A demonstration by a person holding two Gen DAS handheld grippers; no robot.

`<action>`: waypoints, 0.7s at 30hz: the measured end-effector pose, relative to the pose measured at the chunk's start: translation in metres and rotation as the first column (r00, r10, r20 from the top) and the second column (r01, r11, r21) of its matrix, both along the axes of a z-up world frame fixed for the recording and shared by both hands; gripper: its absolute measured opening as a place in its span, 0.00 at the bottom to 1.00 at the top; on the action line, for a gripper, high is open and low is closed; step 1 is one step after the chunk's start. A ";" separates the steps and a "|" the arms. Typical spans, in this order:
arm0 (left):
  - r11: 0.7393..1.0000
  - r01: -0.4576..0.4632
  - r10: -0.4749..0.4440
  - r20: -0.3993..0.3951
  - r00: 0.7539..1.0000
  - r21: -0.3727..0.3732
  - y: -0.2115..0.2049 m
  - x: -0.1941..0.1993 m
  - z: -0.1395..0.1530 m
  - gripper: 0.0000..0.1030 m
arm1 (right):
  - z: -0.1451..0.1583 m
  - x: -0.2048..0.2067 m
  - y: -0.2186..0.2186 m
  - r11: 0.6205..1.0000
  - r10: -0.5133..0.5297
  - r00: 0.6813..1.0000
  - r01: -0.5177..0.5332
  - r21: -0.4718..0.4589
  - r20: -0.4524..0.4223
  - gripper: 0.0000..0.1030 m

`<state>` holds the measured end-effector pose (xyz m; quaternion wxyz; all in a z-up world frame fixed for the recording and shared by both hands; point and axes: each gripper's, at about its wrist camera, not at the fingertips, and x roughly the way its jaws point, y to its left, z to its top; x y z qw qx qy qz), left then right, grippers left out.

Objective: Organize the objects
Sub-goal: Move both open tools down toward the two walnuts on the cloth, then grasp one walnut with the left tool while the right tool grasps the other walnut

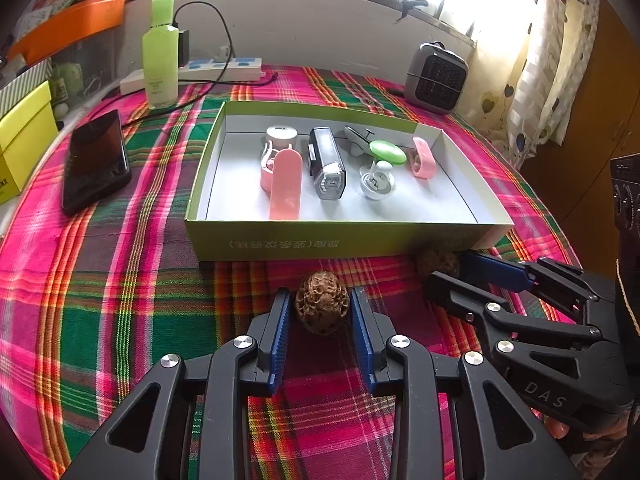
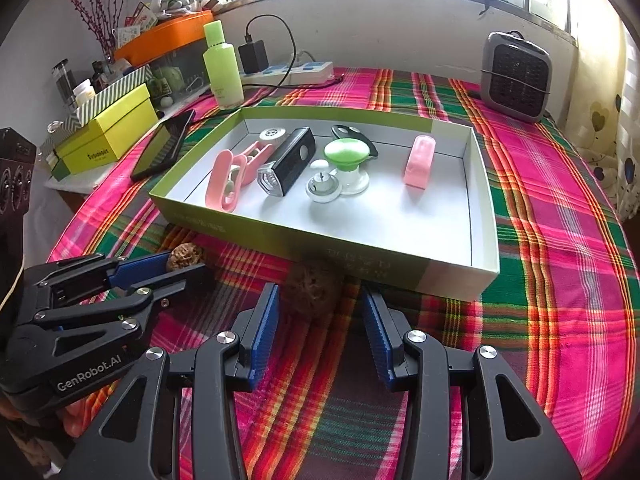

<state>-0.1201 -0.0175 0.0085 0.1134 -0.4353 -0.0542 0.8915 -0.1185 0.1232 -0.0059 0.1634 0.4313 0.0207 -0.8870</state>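
Fingers of the left gripper (image 1: 320, 304) pinched one walnut (image 1: 322, 302) just above the plaid tabletop (image 1: 120, 300). Beside it, the right gripper (image 2: 320, 300) stood half open around a second walnut (image 2: 314, 288), whether gripped I could not tell. Both sat just before the green box (image 1: 340, 240) of small gadgets. Round, hard shells could squirt free, or catch the near wall.
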 end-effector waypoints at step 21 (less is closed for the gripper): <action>1.000 -0.017 0.017 -0.006 1.000 -0.014 0.000 -0.003 -0.001 0.33 | -0.005 -0.006 -0.011 0.995 -0.046 0.999 0.048 0.089 -0.020 0.42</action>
